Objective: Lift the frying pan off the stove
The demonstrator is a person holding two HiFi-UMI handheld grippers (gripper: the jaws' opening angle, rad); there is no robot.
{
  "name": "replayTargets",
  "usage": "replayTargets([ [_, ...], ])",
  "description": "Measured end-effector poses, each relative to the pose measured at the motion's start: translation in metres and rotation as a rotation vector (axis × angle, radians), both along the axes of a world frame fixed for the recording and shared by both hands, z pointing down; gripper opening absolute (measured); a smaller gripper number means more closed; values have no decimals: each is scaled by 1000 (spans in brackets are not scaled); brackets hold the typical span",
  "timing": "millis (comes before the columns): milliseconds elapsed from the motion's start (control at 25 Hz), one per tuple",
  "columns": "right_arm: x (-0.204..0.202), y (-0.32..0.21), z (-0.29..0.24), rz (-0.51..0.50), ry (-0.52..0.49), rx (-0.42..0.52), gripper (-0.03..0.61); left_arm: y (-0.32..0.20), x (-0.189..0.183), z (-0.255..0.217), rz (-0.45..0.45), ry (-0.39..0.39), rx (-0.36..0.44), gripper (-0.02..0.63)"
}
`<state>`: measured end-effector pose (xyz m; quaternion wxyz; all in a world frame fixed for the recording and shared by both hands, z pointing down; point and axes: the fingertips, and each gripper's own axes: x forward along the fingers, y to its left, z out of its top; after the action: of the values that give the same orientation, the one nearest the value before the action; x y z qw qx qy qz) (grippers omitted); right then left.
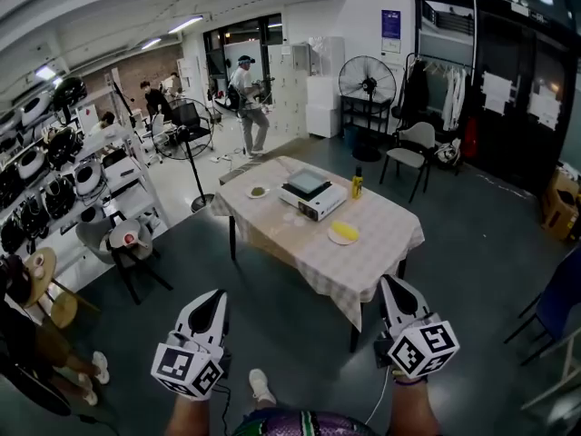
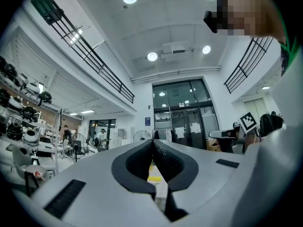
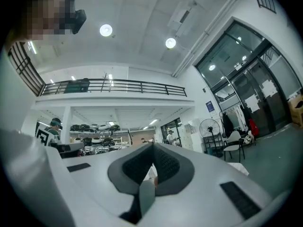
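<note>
Nothing is done yet. The left gripper (image 1: 216,300) and right gripper (image 1: 394,287), white shells with dark ribbed pads, hang near the person, well apart from the checked-cloth desk (image 1: 381,239), jaws pressed together on nothing. A boxy white stove (image 1: 313,204) stands mid-desk; the dark flat shape on it, probably the frying pan (image 1: 309,183), waits unlifted

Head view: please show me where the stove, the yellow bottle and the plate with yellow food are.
stove (image 1: 318,210), head view, on its white side wall.
yellow bottle (image 1: 358,187), head view, on the middle of its body.
plate (image 1: 331,236), head view, on its left rim.
</note>
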<state>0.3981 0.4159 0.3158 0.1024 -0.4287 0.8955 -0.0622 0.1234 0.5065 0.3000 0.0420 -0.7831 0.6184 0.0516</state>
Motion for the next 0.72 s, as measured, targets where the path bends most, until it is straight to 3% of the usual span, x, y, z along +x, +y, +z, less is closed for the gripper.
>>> replayTargets([
  [200,-13,-12,9,-13,-3,-12,8,-9,-10,4,-2,-11,-22,22],
  [440,-44,-45,14,22,12,-21,8,-49,-48,15,19,-3,-36,22],
  [600,-91,-77,15,61,23,-21,8,-87,-95,33,64,7,-57,22],
  [720,-150,-108,17,62,43,-29,8,-125,-148,39,86,29,-78,21],
])
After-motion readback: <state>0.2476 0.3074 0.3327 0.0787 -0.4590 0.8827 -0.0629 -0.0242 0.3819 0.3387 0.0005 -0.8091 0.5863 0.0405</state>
